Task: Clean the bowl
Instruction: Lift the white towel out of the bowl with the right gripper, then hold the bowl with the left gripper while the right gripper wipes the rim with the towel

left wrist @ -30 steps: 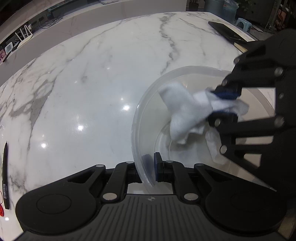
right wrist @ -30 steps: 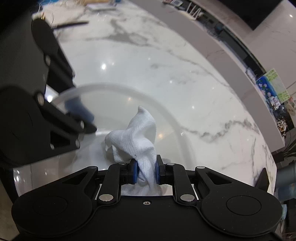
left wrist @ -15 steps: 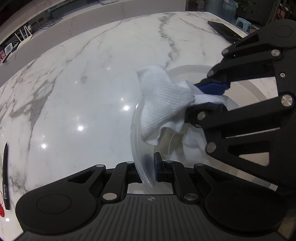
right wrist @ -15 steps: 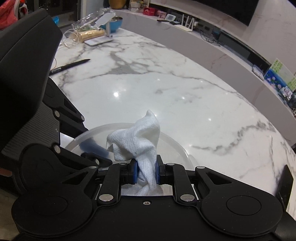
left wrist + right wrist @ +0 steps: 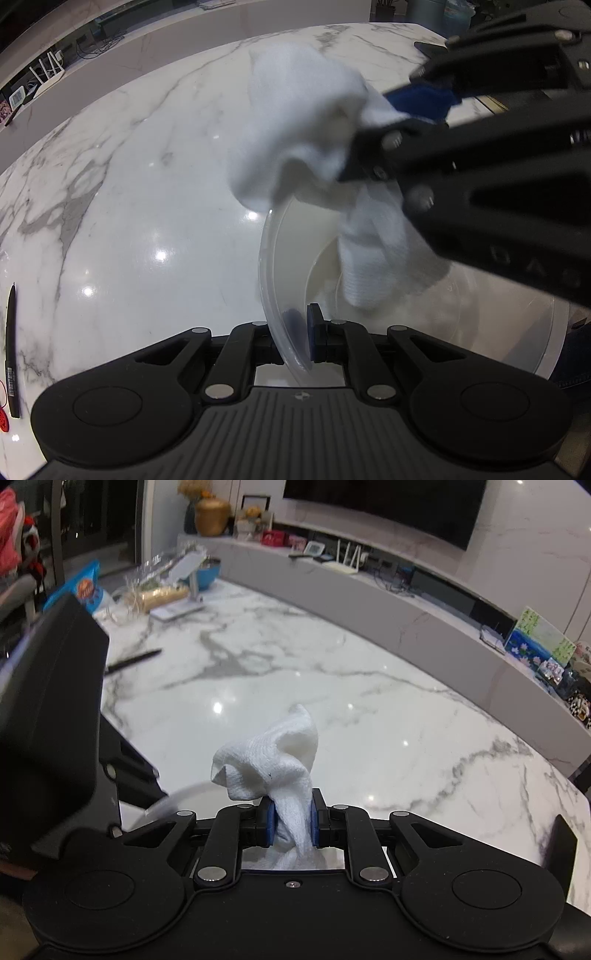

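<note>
A clear plastic bowl (image 5: 424,295) stands on the white marble table (image 5: 129,192). My left gripper (image 5: 300,328) is shut on the bowl's near rim, one blue pad inside and one outside. My right gripper (image 5: 291,821) is shut on a crumpled white cloth (image 5: 277,760). In the left wrist view the cloth (image 5: 306,129) and the right gripper (image 5: 384,114) are blurred and hang above the bowl's far-left rim, lifted out of the bowl. In the right wrist view only a sliver of the bowl's rim (image 5: 173,797) shows at lower left.
A black pen (image 5: 11,350) lies at the table's left edge. Another pen (image 5: 133,661), snack bags (image 5: 81,587) and a blue bowl (image 5: 207,574) sit at the table's far end. A grey counter (image 5: 406,602) with routers and boxes runs behind the table.
My right gripper has lifted the cloth up out of the bowl and tilted upward, toward the bowl's far-left rim. My left gripper and the bowl have stayed put.
</note>
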The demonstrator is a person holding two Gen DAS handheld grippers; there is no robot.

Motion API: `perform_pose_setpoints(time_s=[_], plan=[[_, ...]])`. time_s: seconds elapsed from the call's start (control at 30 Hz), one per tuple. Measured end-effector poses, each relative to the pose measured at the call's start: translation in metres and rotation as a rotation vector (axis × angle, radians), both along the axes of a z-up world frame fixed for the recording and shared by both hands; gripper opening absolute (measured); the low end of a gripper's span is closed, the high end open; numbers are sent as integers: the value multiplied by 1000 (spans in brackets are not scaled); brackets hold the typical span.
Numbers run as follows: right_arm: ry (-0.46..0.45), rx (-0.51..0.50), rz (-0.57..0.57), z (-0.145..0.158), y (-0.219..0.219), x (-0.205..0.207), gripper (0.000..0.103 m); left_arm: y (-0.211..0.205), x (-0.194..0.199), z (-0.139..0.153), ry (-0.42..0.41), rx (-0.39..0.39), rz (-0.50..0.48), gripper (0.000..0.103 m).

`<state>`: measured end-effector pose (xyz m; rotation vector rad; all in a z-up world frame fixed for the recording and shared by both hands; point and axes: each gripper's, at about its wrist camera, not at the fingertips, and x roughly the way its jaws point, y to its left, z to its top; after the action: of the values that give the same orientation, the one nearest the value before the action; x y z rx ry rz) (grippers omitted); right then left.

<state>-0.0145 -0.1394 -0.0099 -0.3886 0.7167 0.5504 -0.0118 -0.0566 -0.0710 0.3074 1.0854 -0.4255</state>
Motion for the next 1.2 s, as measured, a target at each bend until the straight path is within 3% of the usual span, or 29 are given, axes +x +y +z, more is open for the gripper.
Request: perform_pose_setpoints(time_s=[0.5,0.93,1.2], plan=[[9,-65,-112,-2,-9,12,15,1,1,-1,0,-2,0,8],[40,-121,-180,7,-35,-5,15,1,1,-2,-4,2,0,8],[75,-137,-162,8,-45,-25,15,2,1,-2,-5,2,2,8]])
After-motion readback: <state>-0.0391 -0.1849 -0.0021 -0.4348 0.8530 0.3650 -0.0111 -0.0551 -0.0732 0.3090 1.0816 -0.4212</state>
